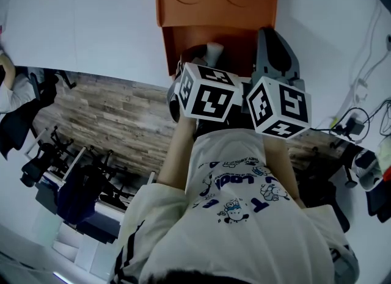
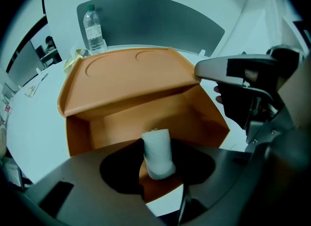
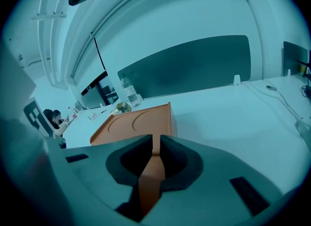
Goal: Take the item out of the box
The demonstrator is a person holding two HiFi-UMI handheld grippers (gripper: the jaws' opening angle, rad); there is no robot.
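Observation:
An orange box (image 1: 214,38) stands on the white table (image 1: 91,26), its lid (image 2: 126,77) swung up and back. Inside it a white roll (image 2: 158,152) stands upright, also seen from the head view as a white roll (image 1: 214,49). My left gripper (image 2: 156,158) reaches into the box with its dark pads against the roll's two sides, shut on it. My right gripper (image 3: 153,164) is shut on the thin orange edge of the box's right wall (image 3: 149,181). In the left gripper view, the right gripper (image 2: 214,72) shows at the box's right corner.
A water bottle (image 2: 93,29) and a crumpled wrapper (image 2: 77,57) stand behind the box. A grey partition (image 2: 155,21) runs along the table's far side. Cables (image 1: 366,63) lie at the right. People (image 3: 53,118) sit far left. Office chairs (image 1: 43,154) stand on the wooden floor.

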